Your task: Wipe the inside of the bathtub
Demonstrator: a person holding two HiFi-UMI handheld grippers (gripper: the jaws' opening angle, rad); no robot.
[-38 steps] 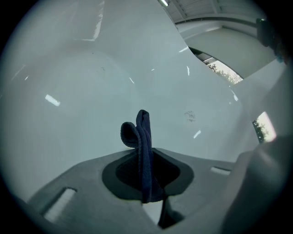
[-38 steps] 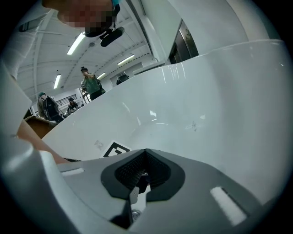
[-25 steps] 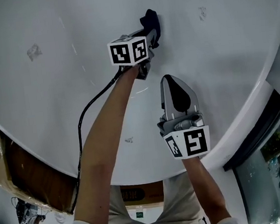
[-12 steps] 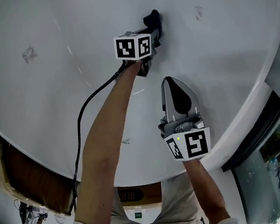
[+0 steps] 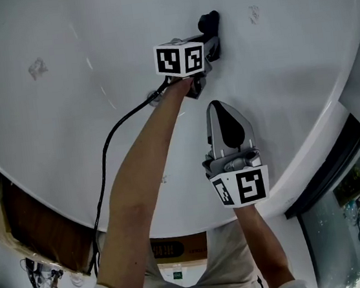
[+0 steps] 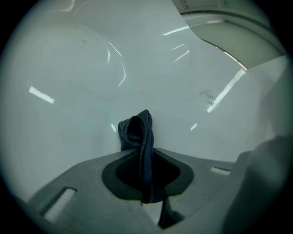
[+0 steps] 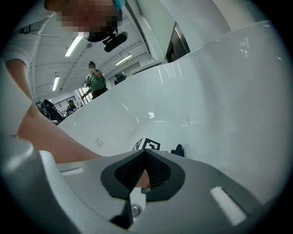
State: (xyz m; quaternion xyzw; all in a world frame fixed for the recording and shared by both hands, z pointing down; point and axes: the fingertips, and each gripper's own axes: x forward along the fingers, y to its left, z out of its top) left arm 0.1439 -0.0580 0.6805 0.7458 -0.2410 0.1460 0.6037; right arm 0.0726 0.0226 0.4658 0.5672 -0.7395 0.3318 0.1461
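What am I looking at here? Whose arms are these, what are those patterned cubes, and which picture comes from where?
There is no robot. A person holds a hand-held gripper in each hand. The head view looks down from the person's head into the white tub. The other two views come from a camera on each gripper, looking along its jaws. The marker cubes are parts of the grippers. The left hand-held gripper reaches farther in and is shut on a dark cloth held against the tub's inside. The right hand-held gripper is shut and empty, nearer the person. A black cable runs back from the left one. Faint smudges show on the tub.
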